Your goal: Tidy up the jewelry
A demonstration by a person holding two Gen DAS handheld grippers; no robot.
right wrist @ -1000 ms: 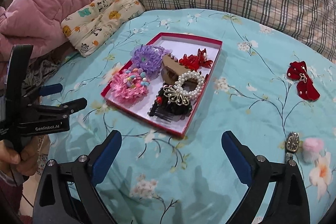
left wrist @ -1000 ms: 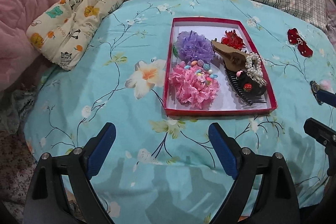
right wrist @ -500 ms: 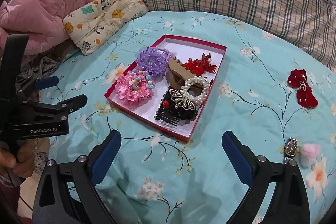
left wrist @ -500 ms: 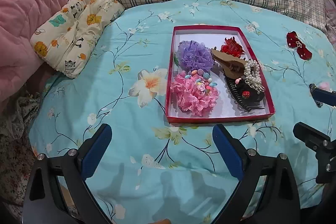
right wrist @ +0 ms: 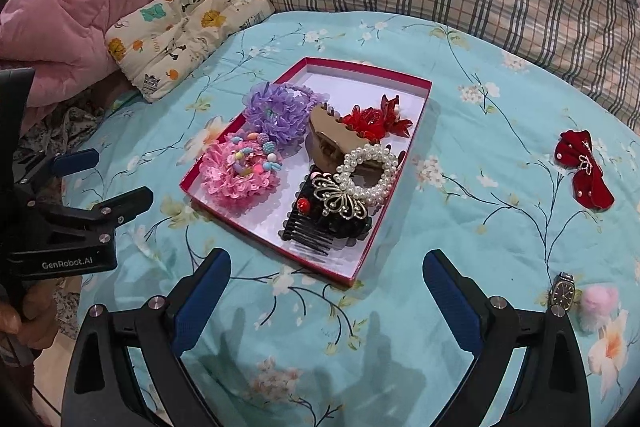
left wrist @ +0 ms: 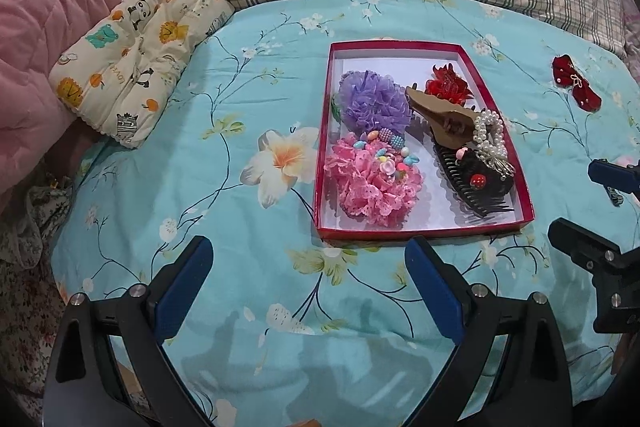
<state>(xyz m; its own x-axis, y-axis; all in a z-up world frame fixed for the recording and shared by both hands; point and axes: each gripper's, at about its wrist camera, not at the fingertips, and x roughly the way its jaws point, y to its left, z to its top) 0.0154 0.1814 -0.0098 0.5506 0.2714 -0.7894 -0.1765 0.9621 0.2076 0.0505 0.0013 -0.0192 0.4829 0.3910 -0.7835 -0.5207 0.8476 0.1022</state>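
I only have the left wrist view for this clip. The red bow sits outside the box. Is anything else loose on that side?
Observer: Yes. A wristwatch lies on the bedspread, nearer the camera than the red bow.
Operator: Anything next to it?
Observer: A fluffy pink pompom lies right beside the wristwatch, on the side away from the box.
Operator: What is the metal bit on the pearl bracelet?
Observer: It is a gold butterfly ornament, lying over the black comb.

Floral bed [left wrist: 240, 75]: red tray [left wrist: 496, 99], bow [right wrist: 584, 163], watch [right wrist: 563, 290].
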